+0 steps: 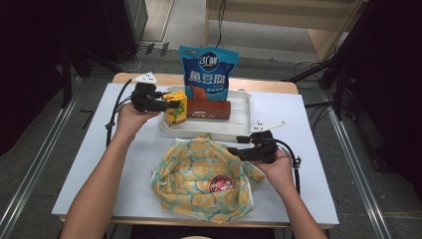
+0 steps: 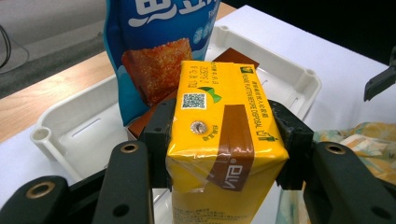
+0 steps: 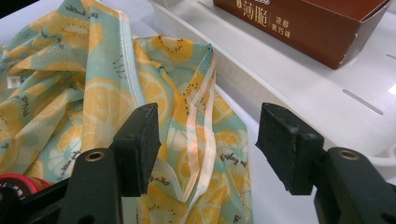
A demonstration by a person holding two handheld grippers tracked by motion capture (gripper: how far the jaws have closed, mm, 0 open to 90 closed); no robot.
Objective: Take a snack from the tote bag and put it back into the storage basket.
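The left gripper point(image 1: 166, 103) has its jaws clamped on the two sides of a yellow drink carton point(image 1: 176, 108), which stands upright at the left end of the white tray point(image 1: 242, 117); in the left gripper view the black pads point(image 2: 159, 140) press flat against the carton point(image 2: 224, 149) from either side, with its brown-taped top facing the camera. The tray sits toward the far edge of the white tabletop point(image 1: 308, 164), and the carton is just beside a brown box point(image 1: 209, 109) that lies on its side along the middle of the tray. Behind the box a blue snack bag point(image 1: 209, 72) stands upright at the tray's far rim. The right gripper point(image 1: 239, 151) hangs at the right side of a yellow and green cloth bag point(image 1: 199, 179) that lies crumpled near the front edge of the tabletop, just in front of the tray. In the right gripper view its jaws stand well apart with nothing pinched between them; the bag's pale handle strap point(image 3: 198, 140) lies below the gap, and the left pad point(image 3: 137, 144) seems to rest near the cloth, though contact is hard to judge. A round red-rimmed thing point(image 1: 221, 185) shows in the bag's opening
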